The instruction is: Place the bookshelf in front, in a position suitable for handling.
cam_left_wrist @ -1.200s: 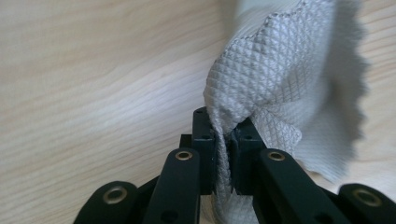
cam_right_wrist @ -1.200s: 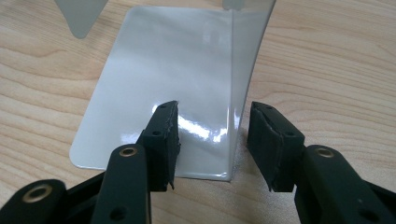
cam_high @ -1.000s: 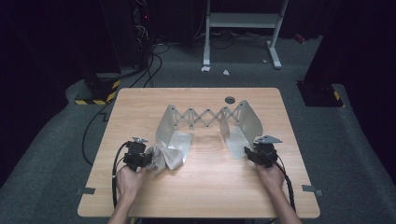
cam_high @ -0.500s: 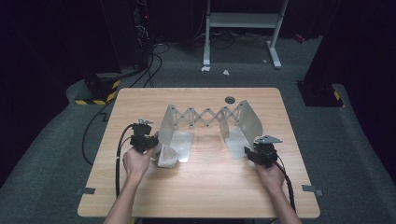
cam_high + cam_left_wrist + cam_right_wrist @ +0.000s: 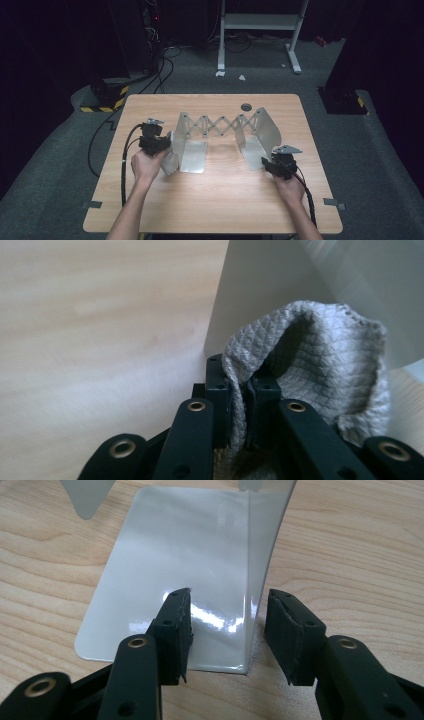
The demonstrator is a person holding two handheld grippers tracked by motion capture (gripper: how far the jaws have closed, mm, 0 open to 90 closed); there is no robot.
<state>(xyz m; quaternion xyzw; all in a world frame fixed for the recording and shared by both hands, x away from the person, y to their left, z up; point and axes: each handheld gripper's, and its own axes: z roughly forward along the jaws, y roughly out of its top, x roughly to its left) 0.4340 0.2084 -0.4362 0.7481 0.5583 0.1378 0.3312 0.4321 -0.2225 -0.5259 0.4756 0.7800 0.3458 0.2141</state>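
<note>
A grey quilted cloth hangs bunched from my left gripper, whose jaws are shut on a fold of it. It hangs at the left edge of the metal rack's left plate. The rack is two bent shiny plates joined by a scissor link. My right gripper is at the near corner of the right plate. Its jaws stand open on either side of the plate's upright wall, and neither pad touches it.
The wooden table carries a small dark round disc near its far edge. Black cables trail from both grippers over the near edge. A white metal frame stands on the floor beyond the table.
My left gripper has risen and moved away from the near edge, lifting the cloth off the left plate's base into a bunch. The right gripper has stayed put.
</note>
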